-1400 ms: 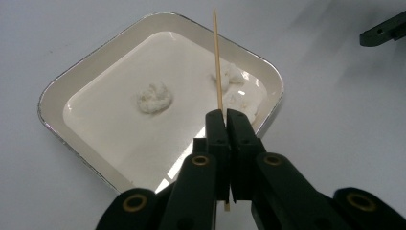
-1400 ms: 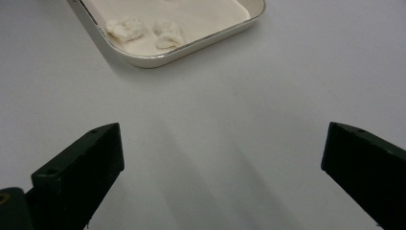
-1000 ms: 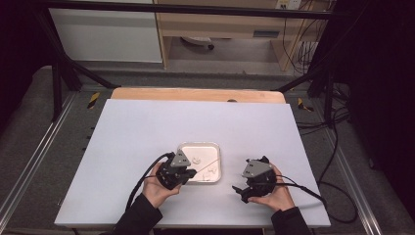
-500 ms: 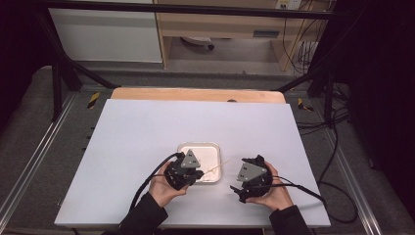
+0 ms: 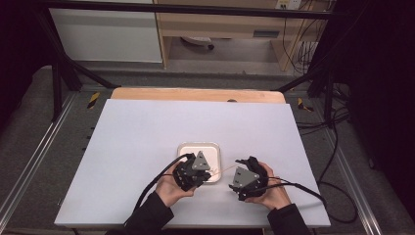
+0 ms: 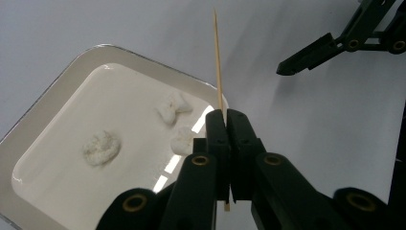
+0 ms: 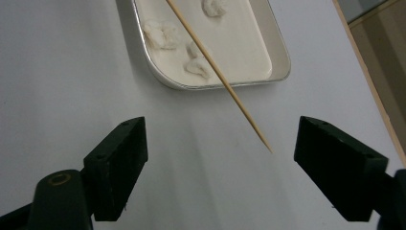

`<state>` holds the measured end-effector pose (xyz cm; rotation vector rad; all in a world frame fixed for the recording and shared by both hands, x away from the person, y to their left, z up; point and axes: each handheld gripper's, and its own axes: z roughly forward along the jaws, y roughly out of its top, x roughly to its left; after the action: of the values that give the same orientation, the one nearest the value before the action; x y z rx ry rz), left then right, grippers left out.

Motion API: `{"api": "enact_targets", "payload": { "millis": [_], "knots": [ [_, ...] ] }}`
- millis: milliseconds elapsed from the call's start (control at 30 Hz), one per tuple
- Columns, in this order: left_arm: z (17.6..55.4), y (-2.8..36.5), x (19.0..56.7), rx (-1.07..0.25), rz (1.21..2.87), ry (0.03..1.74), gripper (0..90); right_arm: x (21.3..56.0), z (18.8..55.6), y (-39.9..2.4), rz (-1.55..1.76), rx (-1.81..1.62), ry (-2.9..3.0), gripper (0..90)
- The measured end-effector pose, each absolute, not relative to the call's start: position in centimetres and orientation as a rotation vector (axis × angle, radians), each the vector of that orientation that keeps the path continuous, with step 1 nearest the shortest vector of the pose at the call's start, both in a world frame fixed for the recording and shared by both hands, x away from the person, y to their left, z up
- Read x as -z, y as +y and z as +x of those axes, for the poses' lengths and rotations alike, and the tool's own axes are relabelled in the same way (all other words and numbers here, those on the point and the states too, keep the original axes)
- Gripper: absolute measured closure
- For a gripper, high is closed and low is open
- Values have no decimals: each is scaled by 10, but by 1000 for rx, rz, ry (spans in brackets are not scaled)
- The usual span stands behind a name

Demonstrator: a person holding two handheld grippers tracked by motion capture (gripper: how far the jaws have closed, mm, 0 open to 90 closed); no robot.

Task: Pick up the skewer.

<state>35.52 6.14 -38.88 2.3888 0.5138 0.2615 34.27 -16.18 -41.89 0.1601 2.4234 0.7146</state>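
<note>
Skewer [image 6: 218, 67] pinched in left gripper [image 6: 225, 117] fingers, over tray [image 6: 43, 115] edge, right gripper [image 7: 220, 143] fingers wide, closing, empty

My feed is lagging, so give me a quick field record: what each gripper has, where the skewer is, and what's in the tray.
left gripper: shut on the skewer, near its blunt end
skewer: points away from the left jaws, tip toward the right gripper, above the table
right gripper: open, jaws have just been closing; skewer tip ahead of the gap, touching neither jaw
tray: white, on the table, beside the left gripper
pieces: three pale lumps in the tray, none on the skewer
</note>
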Motion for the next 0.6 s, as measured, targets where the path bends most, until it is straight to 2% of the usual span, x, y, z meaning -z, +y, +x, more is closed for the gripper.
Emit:
{"api": "enact_targets", "payload": {
  "millis": [300, 600],
  "knots": [
    [356, 52, 388, -248, 2414, 483, 888, 419, 342, -162, 20, -672, 2397, 295],
    [353, 40, 386, -241, 2442, 428, 887, 420, 338, -164, -135, -628, 2374, 451]
  ]
}}
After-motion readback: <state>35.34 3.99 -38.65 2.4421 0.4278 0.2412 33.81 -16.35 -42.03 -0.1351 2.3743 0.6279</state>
